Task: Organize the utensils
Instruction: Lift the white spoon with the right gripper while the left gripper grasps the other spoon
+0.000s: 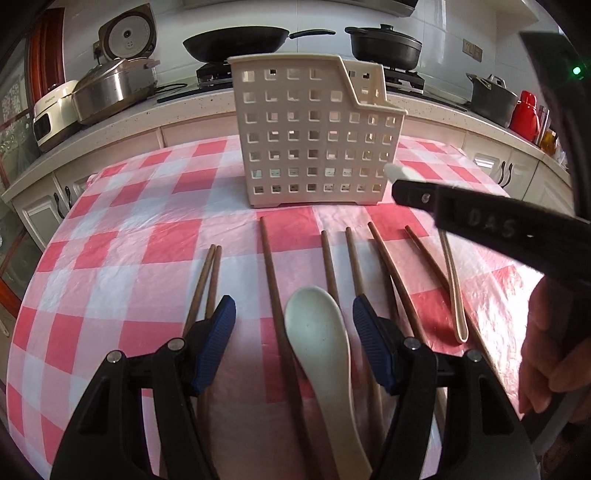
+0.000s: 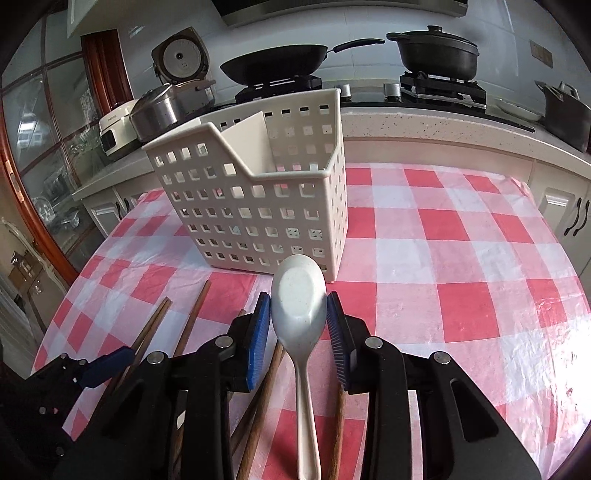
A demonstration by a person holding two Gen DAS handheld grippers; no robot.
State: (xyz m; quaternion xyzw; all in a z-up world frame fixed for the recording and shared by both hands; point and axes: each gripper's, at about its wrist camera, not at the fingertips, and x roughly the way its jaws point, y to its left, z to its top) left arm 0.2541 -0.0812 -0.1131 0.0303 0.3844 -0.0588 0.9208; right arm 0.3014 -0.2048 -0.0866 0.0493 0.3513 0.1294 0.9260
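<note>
Two white spoons and one perforated basket [image 1: 314, 133] share a surface [image 1: 122, 236] draped in red-and-white check. Brown chopsticks [image 1: 273, 280] lie in a loose row, about eight showing in the left view, long axes running from the cameras toward the basket. One spoon [image 1: 317, 332] lies flat among them, bowl toward the basket, between the wide-spread fingers of the left claw [image 1: 293, 332], which touches neither it nor the sticks. The right claw [image 2: 298, 314] pinches the bowl of the second spoon [image 2: 300, 295], held just in front of the basket; its handle trails back toward the camera. A slim beige utensil [image 1: 455, 291] lies at the right end of the row. Behind stand a stove, wok [image 1: 240, 42], lidded pot [image 1: 386, 44] and rice cooker [image 1: 127, 35].
</note>
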